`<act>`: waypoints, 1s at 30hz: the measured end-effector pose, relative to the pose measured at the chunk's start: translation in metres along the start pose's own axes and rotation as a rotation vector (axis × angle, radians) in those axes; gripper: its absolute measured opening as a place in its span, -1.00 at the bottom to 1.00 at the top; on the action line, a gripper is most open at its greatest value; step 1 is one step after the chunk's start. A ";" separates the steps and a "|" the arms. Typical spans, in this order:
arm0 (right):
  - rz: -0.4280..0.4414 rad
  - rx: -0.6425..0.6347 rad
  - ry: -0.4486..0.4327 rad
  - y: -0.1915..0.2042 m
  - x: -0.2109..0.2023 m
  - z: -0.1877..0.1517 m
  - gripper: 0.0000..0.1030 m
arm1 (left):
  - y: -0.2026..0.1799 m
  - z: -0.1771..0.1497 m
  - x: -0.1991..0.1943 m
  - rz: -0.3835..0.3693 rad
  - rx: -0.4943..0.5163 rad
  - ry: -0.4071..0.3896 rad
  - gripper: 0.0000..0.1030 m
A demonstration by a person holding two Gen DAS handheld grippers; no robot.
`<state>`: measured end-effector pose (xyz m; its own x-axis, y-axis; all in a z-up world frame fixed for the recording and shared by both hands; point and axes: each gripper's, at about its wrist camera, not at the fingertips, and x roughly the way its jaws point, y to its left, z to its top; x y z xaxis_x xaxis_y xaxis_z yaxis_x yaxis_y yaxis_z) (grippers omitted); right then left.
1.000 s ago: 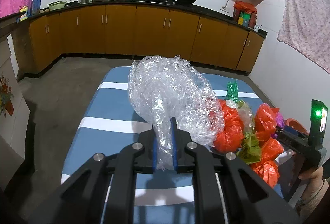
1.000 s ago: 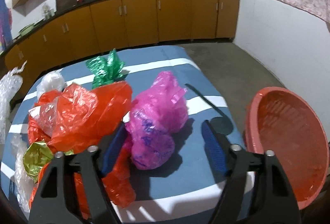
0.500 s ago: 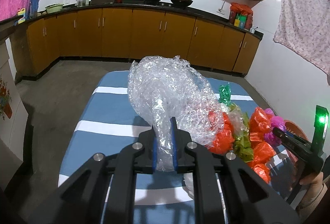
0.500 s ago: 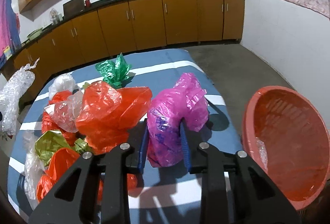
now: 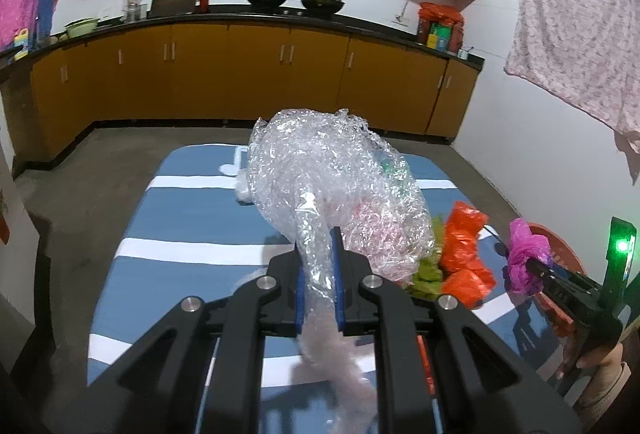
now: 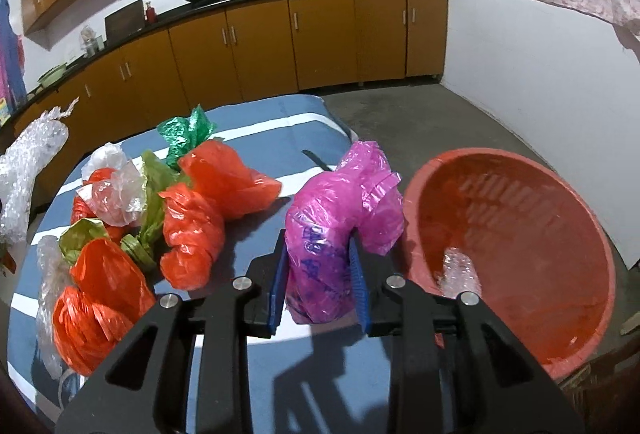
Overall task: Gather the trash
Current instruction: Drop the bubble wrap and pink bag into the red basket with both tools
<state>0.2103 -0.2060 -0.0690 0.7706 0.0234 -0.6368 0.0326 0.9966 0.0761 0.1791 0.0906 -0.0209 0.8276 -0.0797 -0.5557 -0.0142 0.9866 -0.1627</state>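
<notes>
Right wrist view has the right claw (image 6: 318,280) clamped on a pink plastic bag (image 6: 340,222), lifted just beside the red basket (image 6: 560,314), on the basket's left side. Inside the basket there's only one small clear crinkly bit (image 6: 458,268) that I can make out, so I'd say the cleanup is barely started. Over on the left wrist view, the left claw (image 5: 319,276) is pinched tight on a big wad of bubble wrap (image 5: 332,186), held up above the blue striped table (image 5: 192,218), well away from the basket. What's left is most of the pile: several orange bags (image 6: 224,182), a green foil wrapper (image 6: 186,132), some olive-green scraps (image 6: 154,174) and a clear bag (image 6: 114,194), all bunched together on the table to the left of the basket. My guess is the pink bag goes in first since it's basically at the rim, then the bubble wrap has to travel across. After that it's a lot more trips, honestly.
</notes>
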 end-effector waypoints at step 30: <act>-0.254 0.080 -0.153 -0.111 -0.084 -0.005 -0.44 | -0.214 -0.015 0.025 -0.330 0.244 0.039 -0.76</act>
<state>0.1390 -0.3177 -0.0281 0.8185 -0.2437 -0.5203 0.2815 0.9595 -0.0066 0.1946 -0.1243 -0.0118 0.7437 -0.3982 -0.5370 0.3858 0.9116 -0.1418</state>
